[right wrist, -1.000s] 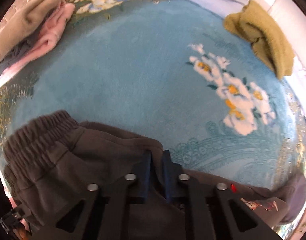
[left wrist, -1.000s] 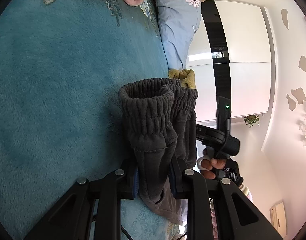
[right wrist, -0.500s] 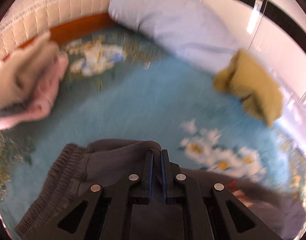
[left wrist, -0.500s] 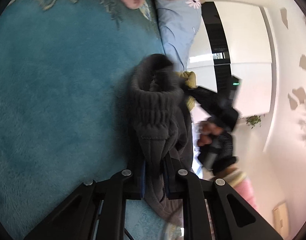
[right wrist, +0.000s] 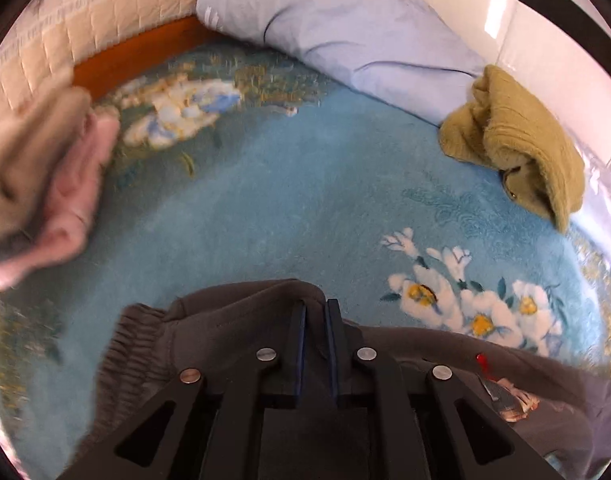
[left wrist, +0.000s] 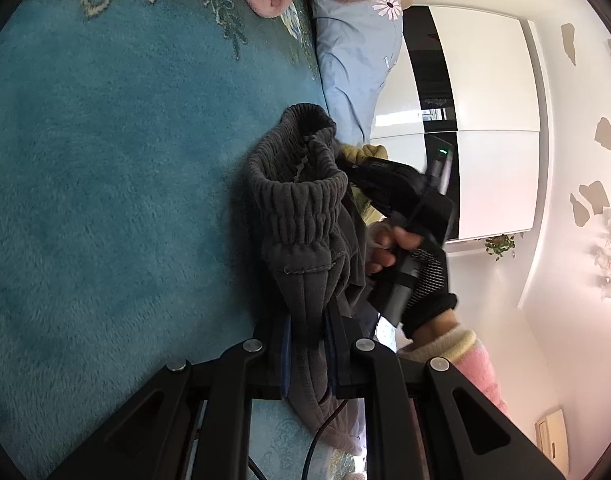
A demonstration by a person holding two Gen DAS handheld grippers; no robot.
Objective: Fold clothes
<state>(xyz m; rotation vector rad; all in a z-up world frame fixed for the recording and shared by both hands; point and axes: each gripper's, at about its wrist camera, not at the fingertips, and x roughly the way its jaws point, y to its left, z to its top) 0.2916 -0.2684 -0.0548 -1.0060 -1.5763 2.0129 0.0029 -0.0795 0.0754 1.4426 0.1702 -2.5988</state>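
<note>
Dark grey sweatpants (left wrist: pixel 301 216) with a ribbed elastic waistband hang bunched above the blue floral blanket (left wrist: pixel 105 200). My left gripper (left wrist: pixel 307 320) is shut on a fold of the fabric just below the waistband. In the left wrist view, the other hand-held gripper (left wrist: pixel 401 188) sits right behind the waistband, held by a gloved hand (left wrist: pixel 409 272). In the right wrist view, my right gripper (right wrist: pixel 315 312) is shut on the top fold of the sweatpants (right wrist: pixel 225 336), whose elastic band droops at the lower left.
An olive-green garment (right wrist: pixel 517 140) lies crumpled at the bed's right side beside a light blue pillow (right wrist: pixel 345 28). Pink and beige clothes (right wrist: pixel 41 176) are piled at the left near the quilted headboard (right wrist: pixel 65 20). White wardrobe doors (left wrist: pixel 489 128) stand past the bed.
Both grippers have lifted the sweatpants and drawn closer together, bunching the waistband. The right wrist view has tilted up, so the pillow and headboard now show.
</note>
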